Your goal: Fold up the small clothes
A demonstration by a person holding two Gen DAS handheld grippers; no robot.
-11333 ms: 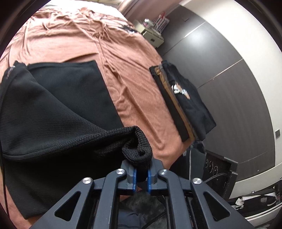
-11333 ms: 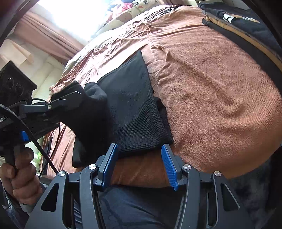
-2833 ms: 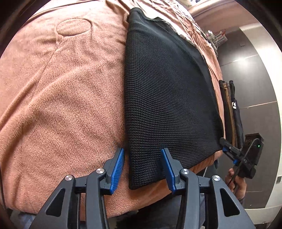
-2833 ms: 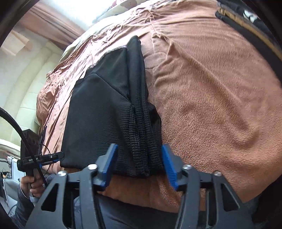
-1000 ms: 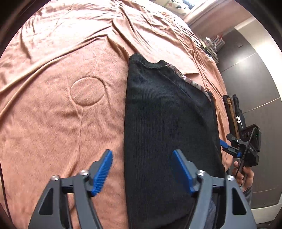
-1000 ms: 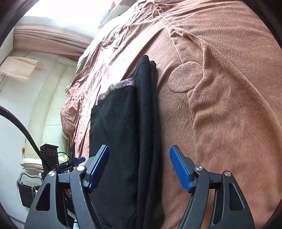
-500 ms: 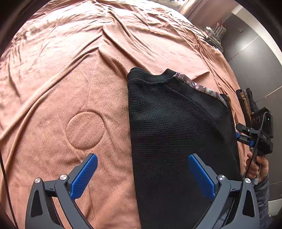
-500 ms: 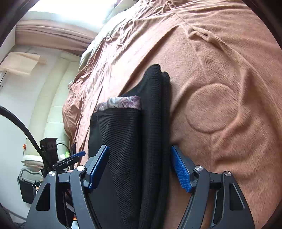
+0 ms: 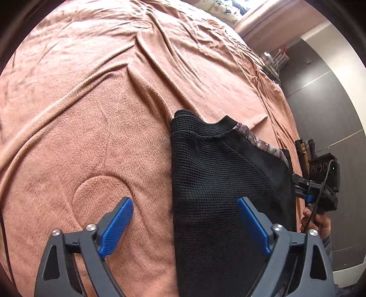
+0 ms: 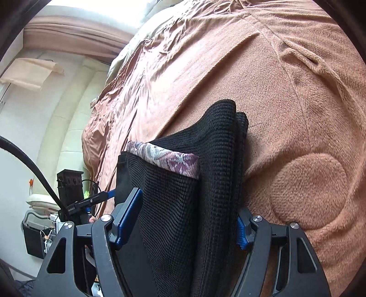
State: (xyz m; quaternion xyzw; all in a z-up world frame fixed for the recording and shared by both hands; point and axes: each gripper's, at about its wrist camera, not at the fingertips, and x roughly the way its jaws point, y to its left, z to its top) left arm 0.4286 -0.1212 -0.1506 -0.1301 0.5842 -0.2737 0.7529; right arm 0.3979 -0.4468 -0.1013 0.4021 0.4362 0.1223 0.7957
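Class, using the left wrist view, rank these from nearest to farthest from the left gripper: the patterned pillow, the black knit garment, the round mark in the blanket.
1. Black knit garment: between the closing jaws, toward the right finger.
2. Round mark: by the left fingertip, nearly as close.
3. Patterned pillow: far end, top.

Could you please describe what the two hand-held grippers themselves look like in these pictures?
Each hand-held gripper, left and right, has a dark grey frame of cut-out linkage arms with silver bolts. Both carry ribbed blue pads. A black cable runs to the left one, whose black box shows round ports.
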